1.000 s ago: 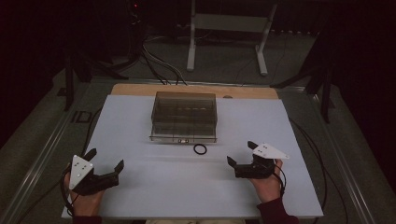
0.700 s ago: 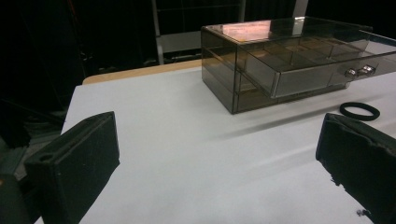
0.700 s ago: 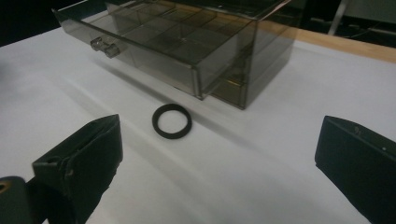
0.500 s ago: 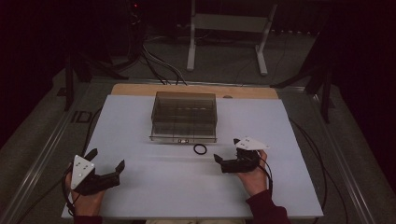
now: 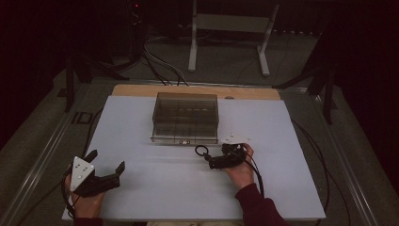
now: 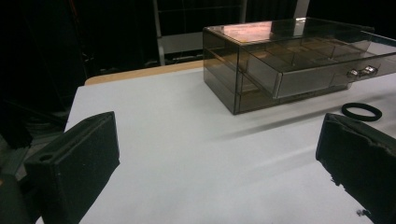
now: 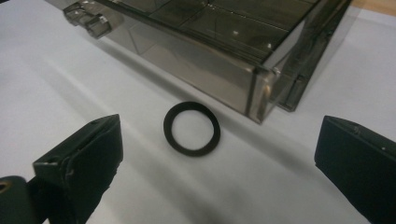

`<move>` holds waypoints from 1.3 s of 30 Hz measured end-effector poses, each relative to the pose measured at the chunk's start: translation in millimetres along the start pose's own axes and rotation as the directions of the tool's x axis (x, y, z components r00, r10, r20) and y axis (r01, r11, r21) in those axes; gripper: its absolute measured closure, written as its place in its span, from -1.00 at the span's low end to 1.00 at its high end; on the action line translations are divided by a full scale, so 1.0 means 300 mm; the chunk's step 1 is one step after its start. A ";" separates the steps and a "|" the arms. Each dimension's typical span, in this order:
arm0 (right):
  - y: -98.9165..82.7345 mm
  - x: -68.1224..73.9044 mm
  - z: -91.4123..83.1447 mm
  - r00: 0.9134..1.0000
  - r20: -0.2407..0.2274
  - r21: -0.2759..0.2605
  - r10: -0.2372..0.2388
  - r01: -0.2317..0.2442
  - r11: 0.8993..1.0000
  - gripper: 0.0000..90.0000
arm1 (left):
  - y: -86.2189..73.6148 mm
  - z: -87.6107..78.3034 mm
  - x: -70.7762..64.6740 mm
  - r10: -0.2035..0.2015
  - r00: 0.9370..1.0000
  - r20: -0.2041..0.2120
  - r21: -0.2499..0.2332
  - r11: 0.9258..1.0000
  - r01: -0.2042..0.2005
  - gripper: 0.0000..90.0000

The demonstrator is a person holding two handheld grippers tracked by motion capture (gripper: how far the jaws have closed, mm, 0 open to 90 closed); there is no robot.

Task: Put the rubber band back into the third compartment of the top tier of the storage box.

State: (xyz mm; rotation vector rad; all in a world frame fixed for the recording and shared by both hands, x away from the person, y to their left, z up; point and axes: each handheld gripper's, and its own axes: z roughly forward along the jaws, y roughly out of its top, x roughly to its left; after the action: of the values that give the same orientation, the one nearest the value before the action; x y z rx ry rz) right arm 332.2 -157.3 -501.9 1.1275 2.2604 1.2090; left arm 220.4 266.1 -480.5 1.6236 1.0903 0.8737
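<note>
Ring (image 7: 192, 128), black and round, lies flat on the white tabletop (image 5: 155, 188). It sits just in front of the see-through box (image 5: 186, 117), near the box's right front corner, with a small gap between them. In the right gripper view the ring is out ahead of the two black jaws, between them but not touching either one. The jaws stand wide apart with nothing in them.

From the high view, the right gripper (image 5: 217, 160) points up and to the left at the ring, and its tips are very close to it. I cannot tell from up there if a tip touches the ring, as the picture is dark.

The box has drawers with small shiny knobs (image 6: 362, 71) on the front, and little rooms inside.

The left gripper (image 5: 105, 169) is well away, low at the left side of the tabletop. Its jaws are wide apart too and hold nothing. A hand (image 5: 87, 203) holds it from below.
</note>
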 end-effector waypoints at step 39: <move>-0.027 0.025 0.115 0.998 0.029 0.130 -0.050 0.046 0.990 0.40 | -0.003 0.003 -0.001 0.004 1.000 -0.002 0.008 1.000 -0.004 -0.99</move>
State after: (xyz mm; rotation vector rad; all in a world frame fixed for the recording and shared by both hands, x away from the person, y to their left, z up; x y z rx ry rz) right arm 344.5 -135.4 -527.9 1.1235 2.3566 1.0314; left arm 220.9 265.7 -481.6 1.6326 1.0938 0.8749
